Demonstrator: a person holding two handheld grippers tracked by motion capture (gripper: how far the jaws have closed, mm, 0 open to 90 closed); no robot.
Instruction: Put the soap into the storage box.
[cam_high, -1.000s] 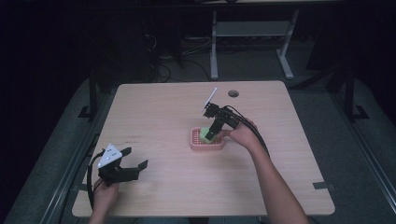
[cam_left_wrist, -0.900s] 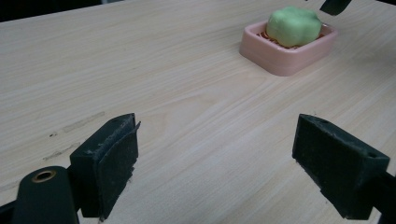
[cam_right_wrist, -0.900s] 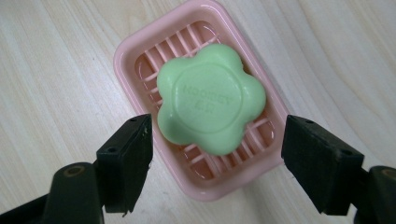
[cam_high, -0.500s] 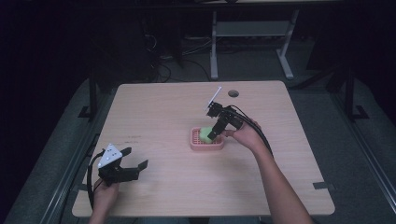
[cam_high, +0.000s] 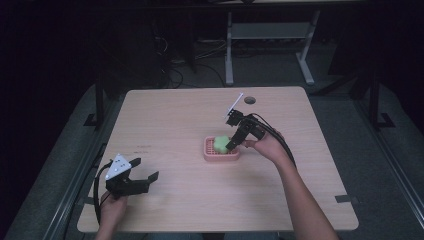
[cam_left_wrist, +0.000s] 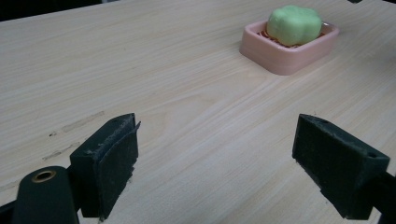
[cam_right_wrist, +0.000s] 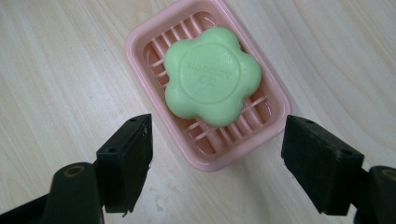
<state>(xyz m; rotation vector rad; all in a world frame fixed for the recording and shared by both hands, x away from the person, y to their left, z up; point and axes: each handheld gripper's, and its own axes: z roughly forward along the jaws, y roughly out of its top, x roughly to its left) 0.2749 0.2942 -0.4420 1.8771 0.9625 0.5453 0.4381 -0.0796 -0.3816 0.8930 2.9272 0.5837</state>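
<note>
The right gripper (cam_right_wrist: 215, 154) has been lifted slightly above the pink soap dish (cam_right_wrist: 275, 100), jaws wide and empty, the green soap (cam_right_wrist: 212, 77) apparently released inside.

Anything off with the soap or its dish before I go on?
Nothing stands out. The green soap lies whole in the pink dish, which sits flat on the table. The right gripper hangs open above it.

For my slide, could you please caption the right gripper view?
Open right gripper poised above a green flower-shaped soap lying in a pink slatted soap dish.
</note>
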